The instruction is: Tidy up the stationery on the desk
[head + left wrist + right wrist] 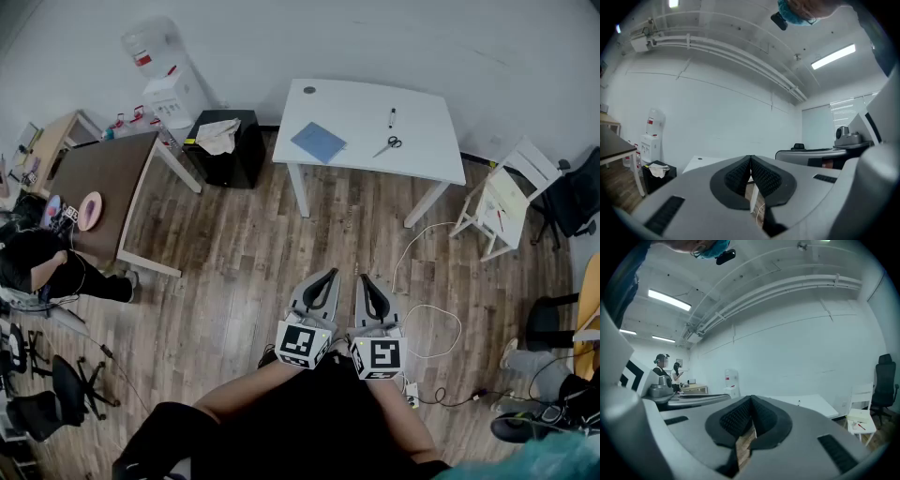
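Observation:
A white desk [356,108] stands across the room, well away from both grippers. On it lie a blue notebook [319,142], scissors [389,144] and a dark marker [392,117]. My left gripper [325,277] and right gripper [367,280] are held side by side over the wood floor, pointing level toward the desk. Both are shut with nothing between the pads. The left gripper [750,158] shows its ribbed pads meeting at the tips. In the right gripper view the right gripper [751,399] looks the same, and the desk [811,404] shows beyond it.
A brown table [103,183] with a pink ring stands at left, a black bin [225,150] and water dispenser [164,80] beside it. A white chair [506,202] is right of the desk. Cables [427,328] lie on the floor. A seated person [42,267] is far left.

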A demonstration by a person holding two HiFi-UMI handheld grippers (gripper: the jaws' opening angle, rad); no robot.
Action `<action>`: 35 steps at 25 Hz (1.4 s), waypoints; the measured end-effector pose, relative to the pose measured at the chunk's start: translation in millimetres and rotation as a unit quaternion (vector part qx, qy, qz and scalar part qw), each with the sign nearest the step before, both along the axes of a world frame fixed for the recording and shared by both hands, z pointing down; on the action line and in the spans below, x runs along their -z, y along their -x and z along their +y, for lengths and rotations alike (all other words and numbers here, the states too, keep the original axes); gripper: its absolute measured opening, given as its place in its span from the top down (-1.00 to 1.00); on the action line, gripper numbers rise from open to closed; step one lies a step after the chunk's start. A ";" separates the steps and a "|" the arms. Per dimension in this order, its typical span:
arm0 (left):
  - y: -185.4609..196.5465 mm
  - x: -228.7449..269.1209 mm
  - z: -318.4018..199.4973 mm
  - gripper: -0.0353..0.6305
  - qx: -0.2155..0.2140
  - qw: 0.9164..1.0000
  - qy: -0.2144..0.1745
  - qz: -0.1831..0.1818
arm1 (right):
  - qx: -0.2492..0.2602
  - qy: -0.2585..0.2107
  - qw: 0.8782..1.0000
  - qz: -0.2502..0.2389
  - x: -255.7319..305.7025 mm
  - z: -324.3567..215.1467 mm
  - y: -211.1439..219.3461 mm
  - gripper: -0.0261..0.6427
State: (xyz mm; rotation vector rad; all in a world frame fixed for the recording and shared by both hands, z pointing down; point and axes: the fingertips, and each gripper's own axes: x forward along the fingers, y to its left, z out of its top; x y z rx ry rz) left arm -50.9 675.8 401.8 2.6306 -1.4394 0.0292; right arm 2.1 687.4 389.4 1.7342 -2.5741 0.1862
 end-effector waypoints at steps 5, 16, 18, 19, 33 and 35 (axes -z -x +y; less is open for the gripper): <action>-35.5 -1.6 12.3 0.85 -0.024 1.000 -0.005 0.004 | -0.005 -0.015 1.000 -0.005 3.0 10.7 -22.9 0.83; -40.0 -23.6 -14.4 0.85 0.000 1.000 -0.001 0.001 | 0.010 -0.002 0.998 -0.066 -10.7 -9.8 -55.9 0.83; -39.7 -26.5 -31.6 0.85 0.001 1.000 -0.001 0.006 | 0.001 0.000 0.998 -0.064 -12.9 -26.0 -61.5 0.83; -39.4 -27.6 -40.5 0.85 -0.001 1.000 -0.003 0.007 | -0.002 0.000 0.998 -0.063 -13.9 -35.0 -62.2 0.83; -13.1 -70.4 -202.0 0.85 -0.054 0.998 0.039 -0.020 | 0.049 0.033 0.998 -0.032 -37.8 -212.7 0.6 0.83; -3.3 -68.4 -231.8 0.85 -0.059 0.997 0.042 -0.018 | 0.050 0.035 0.998 -0.023 -34.9 -243.4 10.5 0.83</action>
